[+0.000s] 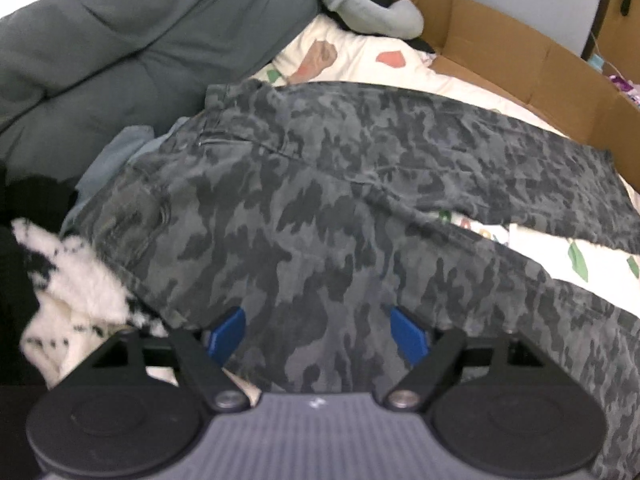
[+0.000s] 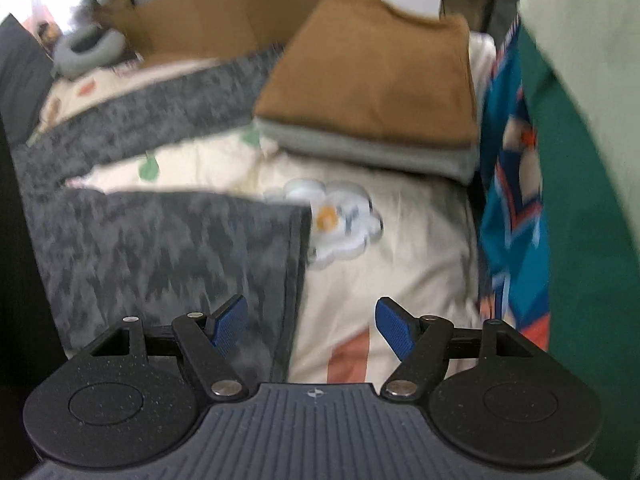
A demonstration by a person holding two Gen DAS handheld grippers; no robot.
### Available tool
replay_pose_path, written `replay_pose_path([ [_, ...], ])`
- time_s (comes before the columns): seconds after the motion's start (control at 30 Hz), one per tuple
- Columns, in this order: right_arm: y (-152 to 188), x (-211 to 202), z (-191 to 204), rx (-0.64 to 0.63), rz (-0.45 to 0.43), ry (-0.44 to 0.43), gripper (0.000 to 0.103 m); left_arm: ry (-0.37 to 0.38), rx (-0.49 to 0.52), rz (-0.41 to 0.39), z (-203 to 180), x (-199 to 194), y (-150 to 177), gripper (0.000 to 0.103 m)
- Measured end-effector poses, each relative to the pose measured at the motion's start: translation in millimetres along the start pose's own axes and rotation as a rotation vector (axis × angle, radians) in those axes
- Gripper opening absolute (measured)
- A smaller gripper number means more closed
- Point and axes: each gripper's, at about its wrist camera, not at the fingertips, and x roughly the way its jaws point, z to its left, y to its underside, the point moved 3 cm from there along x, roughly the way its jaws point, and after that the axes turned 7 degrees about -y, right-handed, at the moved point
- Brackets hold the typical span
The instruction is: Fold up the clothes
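Observation:
Grey camouflage trousers (image 1: 320, 200) lie spread on a cream patterned quilt (image 1: 400, 68), waist to the left and the two legs running right. My left gripper (image 1: 318, 332) hovers open over the near edge of the trousers' seat, with fabric below both blue pads and nothing pinched. In the right wrist view the near trouser leg (image 2: 160, 248) ends at a hem just left of centre. My right gripper (image 2: 312, 328) stands open above that hem, its left finger over the leg and its right finger over the bare quilt (image 2: 400, 280).
A folded brown garment on a grey one (image 2: 372, 80) sits beyond the legs. A cardboard box (image 1: 520, 60) borders the far side. A fluffy black-and-white garment (image 1: 80, 280) and a grey duvet (image 1: 140, 40) lie left. Blue patterned cloth (image 2: 512, 200) and green cloth (image 2: 572, 200) hang right.

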Motion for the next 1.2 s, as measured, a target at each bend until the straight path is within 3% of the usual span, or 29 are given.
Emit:
replay_pose_path([
  [0.27,61,56,9,0.139,0.135,-0.102,0.074,0.024,-0.035,0.053,0,5,13,0.081],
  [0.63,116,107,-9,0.407,0.269,-0.206,0.074,-0.003,-0.036,0.152,5,18,30,0.081],
  [0.8,130,116,-18,0.523,0.26,-0.254,0.074,-0.02,-0.038,0.167,13,14,33,0.081],
  [0.97,138,121,-28,0.643,0.246,-0.327,0.061,-0.052,-0.016,0.173,21,9,36,0.082],
  [1.2,144,126,-37,0.793,0.222,-0.411,0.055,-0.061,-0.074,0.19,37,5,42,0.082],
])
